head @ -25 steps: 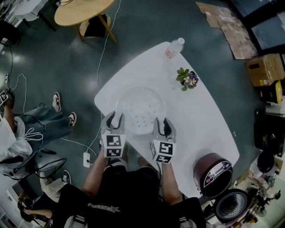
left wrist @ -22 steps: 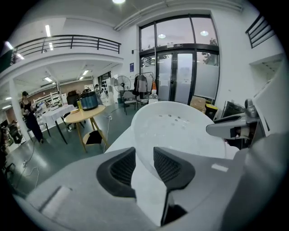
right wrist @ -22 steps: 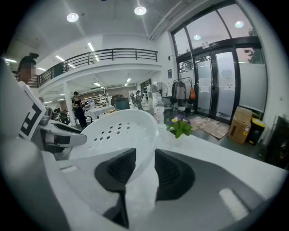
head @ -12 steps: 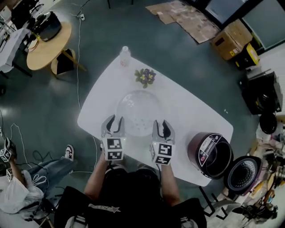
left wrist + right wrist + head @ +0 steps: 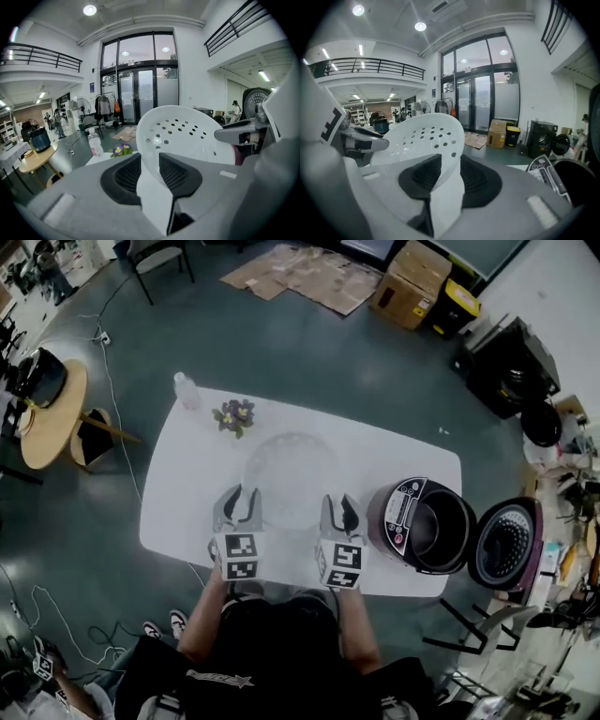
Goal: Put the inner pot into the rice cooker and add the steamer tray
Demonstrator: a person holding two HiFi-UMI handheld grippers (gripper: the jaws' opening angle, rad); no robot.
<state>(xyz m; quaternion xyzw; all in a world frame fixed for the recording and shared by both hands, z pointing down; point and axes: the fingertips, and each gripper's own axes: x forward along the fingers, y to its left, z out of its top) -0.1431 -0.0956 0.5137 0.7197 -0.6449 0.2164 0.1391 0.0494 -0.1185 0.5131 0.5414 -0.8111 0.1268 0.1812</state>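
Above the table (image 5: 412, 465), left gripper (image 5: 241, 495) and right gripper (image 5: 343, 503) jaws clamp the steamer tray (image 5: 291, 472).

I see the rice cooker (image 5: 419, 526) mouth open, lid (image 5: 506, 542) tipped back rightward. Bare table (image 5: 375, 451) lies before it; bottle (image 5: 187, 390) and flowers (image 5: 233, 415) stand well apart, far left.

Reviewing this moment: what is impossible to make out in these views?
Head view: the steamer tray blends into the white table; whether it touches it is unclear.
Head view: the rice cooker interior is dark and small; an inner pot inside is uncertain.
Right gripper view: the rice cooker is cut off by the picture's edge.
Head view: the bottle label is too small to read.
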